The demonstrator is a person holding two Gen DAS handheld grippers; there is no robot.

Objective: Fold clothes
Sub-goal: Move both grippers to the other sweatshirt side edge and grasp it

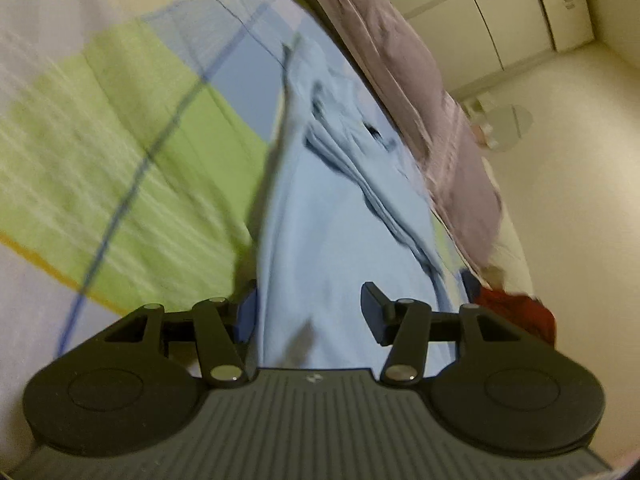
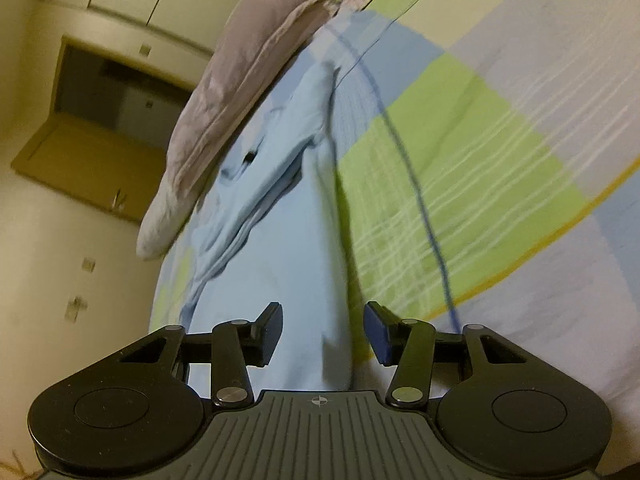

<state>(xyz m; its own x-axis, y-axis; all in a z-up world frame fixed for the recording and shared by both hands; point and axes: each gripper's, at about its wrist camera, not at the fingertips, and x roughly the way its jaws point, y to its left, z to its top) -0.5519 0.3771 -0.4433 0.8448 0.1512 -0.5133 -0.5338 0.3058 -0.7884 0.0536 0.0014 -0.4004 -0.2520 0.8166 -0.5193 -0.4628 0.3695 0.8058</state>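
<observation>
Seemingly mid-handling, my left claw stands with its jaws parted around a raised stretch of the light blue garment, which lies on the checked bedspread beside a mauve quilt; through the left wrist camera the fabric's long axis runs straight away from the claw toward the bunched folds at its far end. A red item sits at the bed's edge, blurred.

From the right wrist camera, my right claw is likewise spread, straddling the same garment, its fingers not visibly pinching cloth. Again the length points away from me, creases gathered near the quilt.

My worry: with both claws released, the lifted edge could slump and skew the fold. Motion blur suggests fast movement, which could drag the cloth off line.
</observation>
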